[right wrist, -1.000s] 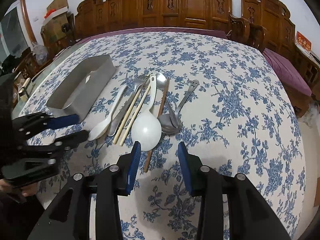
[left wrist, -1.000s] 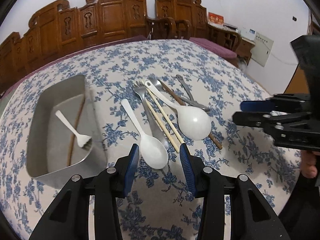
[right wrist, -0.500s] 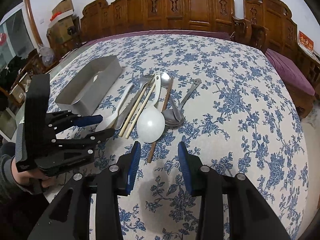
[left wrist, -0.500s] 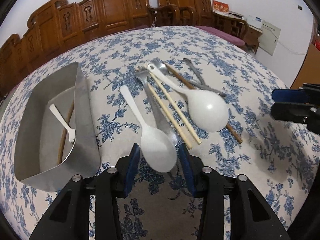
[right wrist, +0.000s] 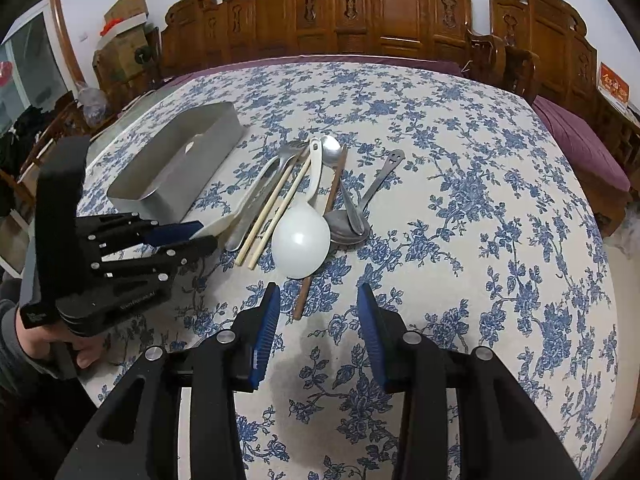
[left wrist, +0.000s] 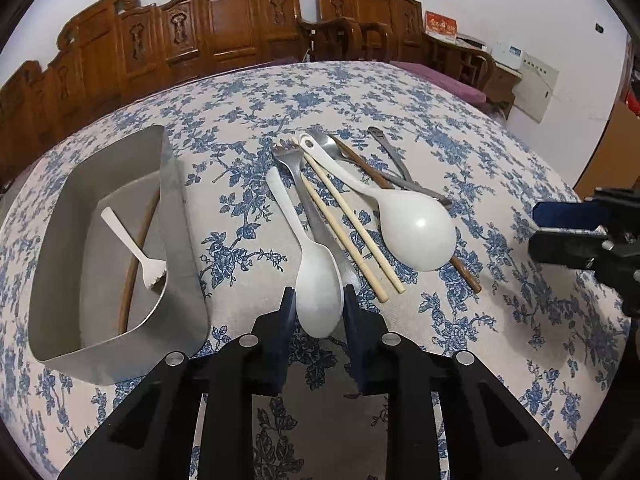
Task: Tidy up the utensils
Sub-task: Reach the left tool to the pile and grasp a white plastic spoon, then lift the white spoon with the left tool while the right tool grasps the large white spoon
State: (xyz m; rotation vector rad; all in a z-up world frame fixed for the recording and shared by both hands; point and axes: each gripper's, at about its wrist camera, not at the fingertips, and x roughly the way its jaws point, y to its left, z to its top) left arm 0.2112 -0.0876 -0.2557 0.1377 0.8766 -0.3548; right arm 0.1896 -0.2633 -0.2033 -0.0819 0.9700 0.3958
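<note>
My left gripper (left wrist: pixel 319 304) is closing right now, and the bowl of the small white spoon (left wrist: pixel 318 280) sits squarely between the 2 blue pads; a second ago those pads stood wider and straddled it with room to spare, so this is the pick coming together, though I can't tell yet whether both pads are pressing. The spoon lies at the near edge of the utensil pile, handle pointing away toward the far side of the tabletop (left wrist: pixel 460 120). If the grip holds, I'd judge this spoon is next to go into the tray. My right gripper (right wrist: pixel 316 316) hangs over bare cloth near the near edge, jaws apart, nothing between them, just short of the big white ladle (right wrist: pixel 301 240). Beside my spoon, moving outward: a metal fork (left wrist: pixel 298 172), 2 pale chopsticks (left wrist: pixel 344 220), the ladle, a brown chopstick (left wrist: pixel 466 274) under it, and grey metal spoons (right wrist: pixel 348 222) behind, all touching or crossing in 1 heap. Off to the left edge sits the metal tray (left wrist: pixel 176 216), 1 open compartment, holding 1 small white fork (left wrist: pixel 134 246) and 1 brown stick along its inner wall.
</note>
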